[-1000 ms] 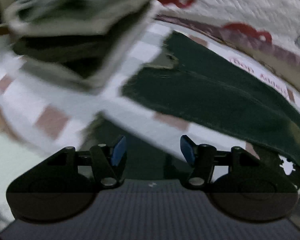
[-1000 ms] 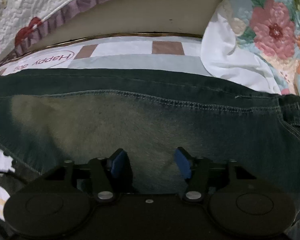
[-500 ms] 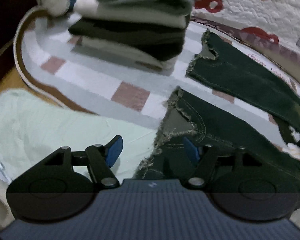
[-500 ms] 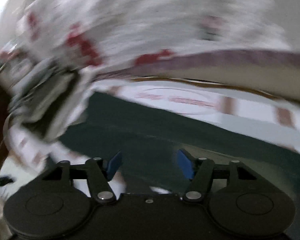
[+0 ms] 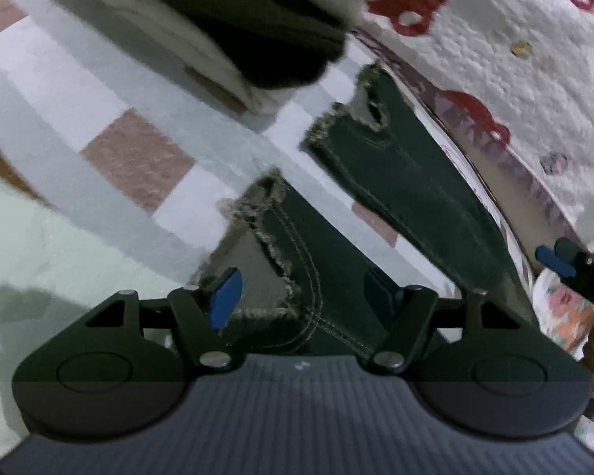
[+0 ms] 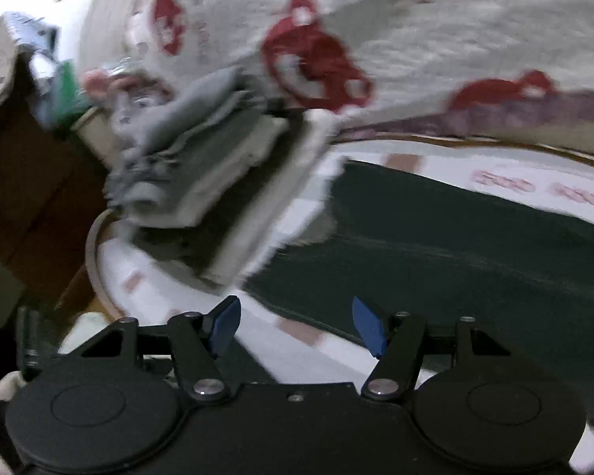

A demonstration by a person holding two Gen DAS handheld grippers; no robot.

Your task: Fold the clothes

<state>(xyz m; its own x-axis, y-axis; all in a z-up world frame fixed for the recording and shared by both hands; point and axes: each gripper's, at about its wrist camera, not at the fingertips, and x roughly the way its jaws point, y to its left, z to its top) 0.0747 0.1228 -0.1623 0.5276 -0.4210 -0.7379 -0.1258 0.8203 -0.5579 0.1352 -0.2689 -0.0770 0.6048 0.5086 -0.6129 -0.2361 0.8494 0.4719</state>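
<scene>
Dark green jeans (image 5: 415,182) lie spread on a checked mat (image 5: 138,150), both frayed leg ends pointing left. My left gripper (image 5: 303,297) is open, its fingers straddling the near leg's frayed hem (image 5: 273,237) just above the cloth. My right gripper (image 6: 297,326) is open and empty, hovering over the mat beside the jeans (image 6: 475,237); it also shows at the right edge of the left wrist view (image 5: 554,261).
A stack of folded clothes (image 5: 257,31) sits on the mat beyond the leg ends, also in the right wrist view (image 6: 202,166). A white quilt with red prints (image 6: 415,39) lies behind. A pale green sheet (image 5: 39,277) lies at the left.
My left gripper has moved closer to the near leg's frayed hem. My right gripper has swung left from the jeans' seat toward the leg ends and the folded stack. Both stayed open.
</scene>
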